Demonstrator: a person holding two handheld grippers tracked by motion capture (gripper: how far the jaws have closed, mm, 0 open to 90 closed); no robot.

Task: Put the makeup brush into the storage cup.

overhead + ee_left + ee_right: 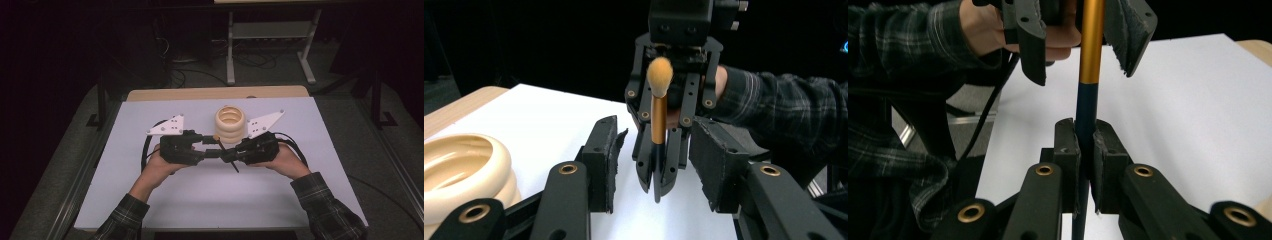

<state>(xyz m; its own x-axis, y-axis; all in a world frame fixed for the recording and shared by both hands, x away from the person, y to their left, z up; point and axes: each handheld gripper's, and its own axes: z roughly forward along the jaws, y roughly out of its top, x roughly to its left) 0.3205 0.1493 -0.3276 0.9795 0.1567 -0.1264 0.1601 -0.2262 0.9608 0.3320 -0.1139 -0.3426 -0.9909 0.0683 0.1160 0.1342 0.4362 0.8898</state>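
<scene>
I am pinching the brush [1087, 107] handle in my right gripper [1086, 165]; my left gripper [654, 165] is standing spread around it, pads clear. With one narrow grip, the brush could pivot and slip, dropping near the stacked rings [229, 123].

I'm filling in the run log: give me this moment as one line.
right gripper: shut on gold-and-black makeup brush | left gripper: open around brush, fingers apart | cream ribbed holder: behind, untouched

Two black grippers: left gripper [200, 150], right gripper [227, 154]. Brass-ringed pivot bolts on black link arms, ragged foam pads [711, 160] on the jaws. A white three-cornered plate [167, 125] with screws tops each one. Black cables [146, 150] loop out at the sides. Dark plaid sleeves [327, 210], lower frame corners.
</scene>
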